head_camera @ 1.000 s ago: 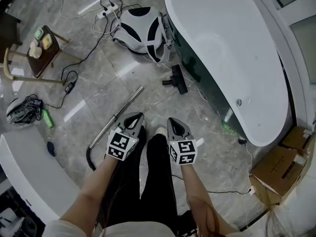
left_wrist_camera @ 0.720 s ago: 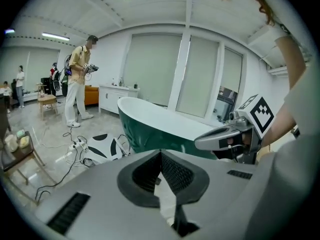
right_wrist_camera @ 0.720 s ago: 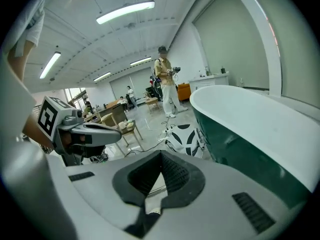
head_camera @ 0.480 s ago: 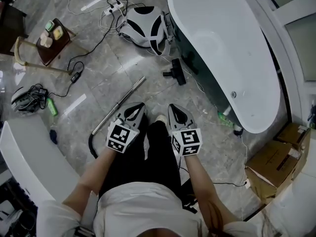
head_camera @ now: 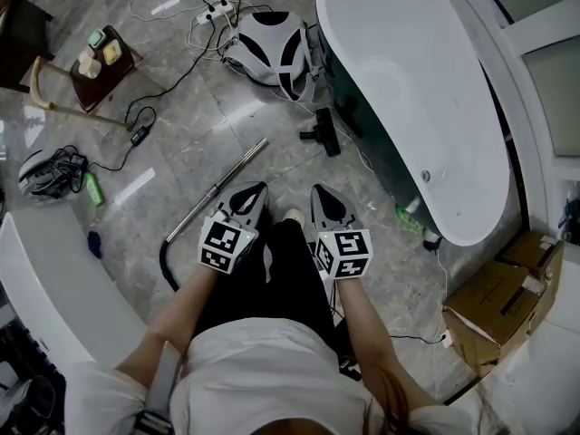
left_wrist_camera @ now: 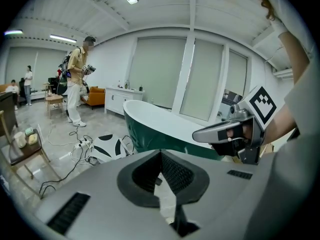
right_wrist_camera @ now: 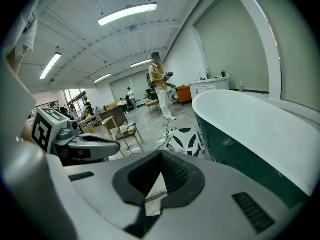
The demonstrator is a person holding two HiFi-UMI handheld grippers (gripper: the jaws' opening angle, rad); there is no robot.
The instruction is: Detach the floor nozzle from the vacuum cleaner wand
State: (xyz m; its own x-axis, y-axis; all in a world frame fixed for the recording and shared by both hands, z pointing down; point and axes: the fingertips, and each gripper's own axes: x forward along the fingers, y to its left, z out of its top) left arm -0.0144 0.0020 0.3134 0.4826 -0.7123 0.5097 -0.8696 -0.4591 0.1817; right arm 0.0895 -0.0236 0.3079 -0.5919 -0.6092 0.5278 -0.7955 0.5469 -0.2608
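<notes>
A black floor nozzle (head_camera: 323, 136) lies on the marble floor beside the tub, apart from the silver wand (head_camera: 217, 191). The wand lies slanted, and a black hose (head_camera: 166, 271) curves from its near end. My left gripper (head_camera: 256, 190) and right gripper (head_camera: 320, 192) hang side by side above the floor, near the person's dark trousers. Both are shut and hold nothing. In the left gripper view the left gripper (left_wrist_camera: 161, 155) shows its pads together, with the right gripper (left_wrist_camera: 227, 133) beside it. The right gripper (right_wrist_camera: 161, 157) is likewise shut in its own view, the left gripper (right_wrist_camera: 80, 141) alongside.
A white bathtub with green sides (head_camera: 412, 89) fills the right. A white-and-black vacuum body (head_camera: 270, 45) and cables lie at the top. A wooden stool (head_camera: 95, 57), a white counter (head_camera: 41, 284) and cardboard boxes (head_camera: 494, 306) ring the floor. A person (left_wrist_camera: 77, 79) stands far off.
Both grippers have risen together with the head camera, so the floor things look farther off and the person's torso has come into view. Wand and nozzle lie where they were.
</notes>
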